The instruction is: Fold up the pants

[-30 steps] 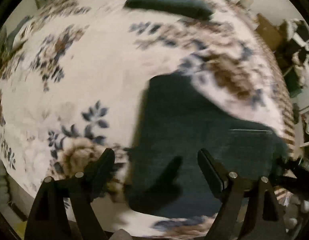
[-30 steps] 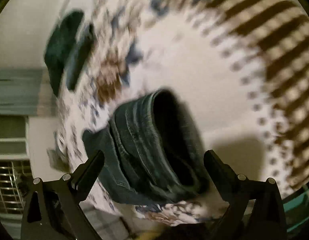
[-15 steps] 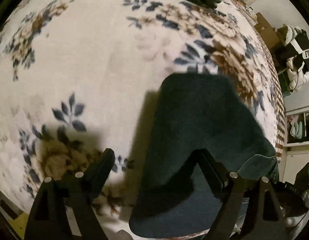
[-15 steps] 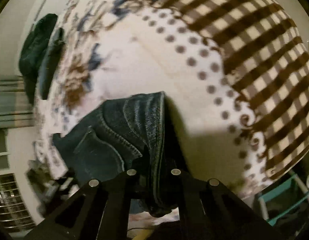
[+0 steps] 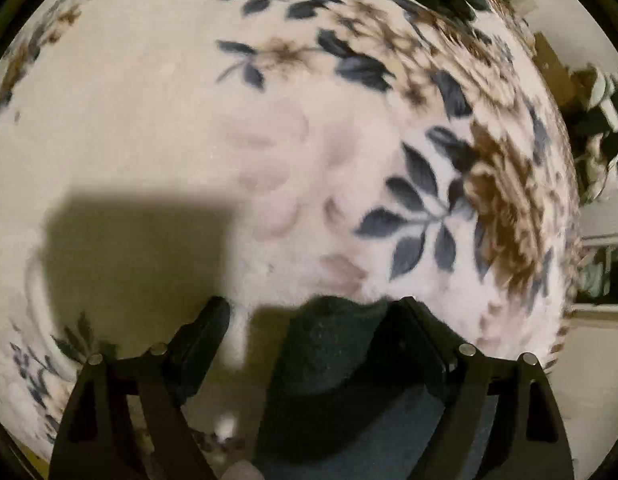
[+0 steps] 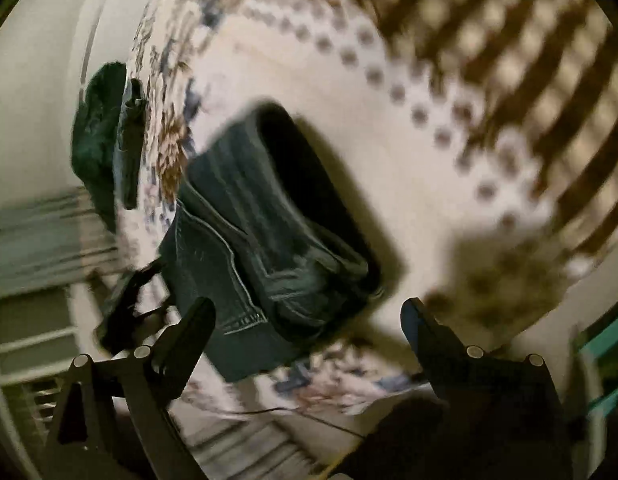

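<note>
The dark blue denim pants (image 6: 269,240) lie folded in a thick bundle on the floral blanket (image 5: 189,120), with a back pocket and stitching showing. My right gripper (image 6: 308,306) hangs just in front of the bundle. Its jaws are opening wide, and no pad touches the cloth. In the left wrist view a rounded edge of the pants (image 5: 329,344) rises between the fingers of my left gripper (image 5: 309,312). The cloth is close to the right finger and apart from the left one. That gripper is open and casts a broad shadow on the blanket.
A second heap of dark green and blue clothes (image 6: 101,148) lies at the blanket's far edge. The blanket's border is brown checked (image 6: 509,60). Beyond the bed stand room clutter (image 5: 601,128) and white shelving (image 6: 29,344). A blurred black device (image 6: 125,304) sits at the pants' left side.
The right gripper stood open, shut on the pants' folded edge half a second ago, then let go and drew back. The left gripper slid across the pants and sank toward their edge.
</note>
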The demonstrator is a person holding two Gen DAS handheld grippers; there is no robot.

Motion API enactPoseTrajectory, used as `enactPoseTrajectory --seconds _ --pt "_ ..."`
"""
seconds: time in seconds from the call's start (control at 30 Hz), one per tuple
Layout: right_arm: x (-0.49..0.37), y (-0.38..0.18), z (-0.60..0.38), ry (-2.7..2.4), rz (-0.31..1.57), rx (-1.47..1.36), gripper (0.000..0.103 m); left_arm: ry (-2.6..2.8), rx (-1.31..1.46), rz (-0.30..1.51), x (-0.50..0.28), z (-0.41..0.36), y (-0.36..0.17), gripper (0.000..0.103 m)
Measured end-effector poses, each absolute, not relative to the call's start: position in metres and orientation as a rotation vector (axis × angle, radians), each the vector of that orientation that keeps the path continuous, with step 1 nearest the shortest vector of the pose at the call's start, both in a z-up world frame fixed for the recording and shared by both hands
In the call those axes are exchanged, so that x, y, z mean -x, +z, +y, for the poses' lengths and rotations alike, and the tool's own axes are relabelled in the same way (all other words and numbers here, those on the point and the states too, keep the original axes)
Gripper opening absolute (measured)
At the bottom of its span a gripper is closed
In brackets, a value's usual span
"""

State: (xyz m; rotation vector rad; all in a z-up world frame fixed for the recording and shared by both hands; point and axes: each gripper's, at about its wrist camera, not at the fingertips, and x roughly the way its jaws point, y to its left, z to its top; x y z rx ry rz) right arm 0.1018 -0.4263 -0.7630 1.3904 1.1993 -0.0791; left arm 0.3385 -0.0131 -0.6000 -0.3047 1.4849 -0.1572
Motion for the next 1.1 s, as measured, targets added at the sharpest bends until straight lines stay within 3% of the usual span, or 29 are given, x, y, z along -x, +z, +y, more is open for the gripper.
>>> enactPoseTrajectory --seconds 0.17,0.4,0.53,0.57,0.6,0.63,0.67,0.7,0.73,0.83,1.1 --pt "-0.118 -0.791 -0.410 -0.027 1.161 -1.430 0.098 -0.200 0.354 1.408 -0.297 0.012 -0.564 0.085" --pt "-0.128 -0.805 -0.398 0.039 1.043 -1.486 0.100 -0.274 0.529 1.507 -0.228 0.027 -0.616 0.085" --pt "-0.132 -0.806 -0.393 0.022 1.025 -1.496 0.100 -0.285 0.518 1.453 -0.223 0.017 -0.613 0.083" --pt "-0.132 -0.805 -0.393 0.011 1.019 -1.499 0.096 -0.303 0.498 1.442 -0.222 0.011 -0.609 0.058" --pt "-0.130 -0.803 -0.392 -0.017 1.019 -1.499 0.092 -0.319 0.474 1.433 -0.221 0.005 -0.604 0.050" --pt "-0.126 -0.802 -0.392 -0.058 1.023 -1.497 0.074 -0.322 0.443 1.423 -0.219 0.001 -0.600 0.044" --pt "-0.122 -0.801 -0.392 -0.088 1.022 -1.499 0.060 -0.327 0.421 1.414 -0.217 -0.002 -0.598 0.031" --pt "-0.118 -0.799 -0.392 -0.109 1.017 -1.505 0.054 -0.333 0.400 1.393 -0.214 -0.003 -0.589 0.023" --pt "-0.115 -0.796 -0.391 -0.124 1.011 -1.509 0.046 -0.335 0.385 1.382 -0.213 -0.003 -0.585 0.021" --pt "-0.114 -0.774 -0.381 -0.142 1.019 -1.453 0.038 -0.326 0.364 1.363 -0.209 -0.005 -0.563 0.017" --pt "-0.127 -0.703 -0.379 -0.083 1.039 -1.370 0.033 -0.324 0.363 1.326 -0.209 0.005 -0.483 0.016"
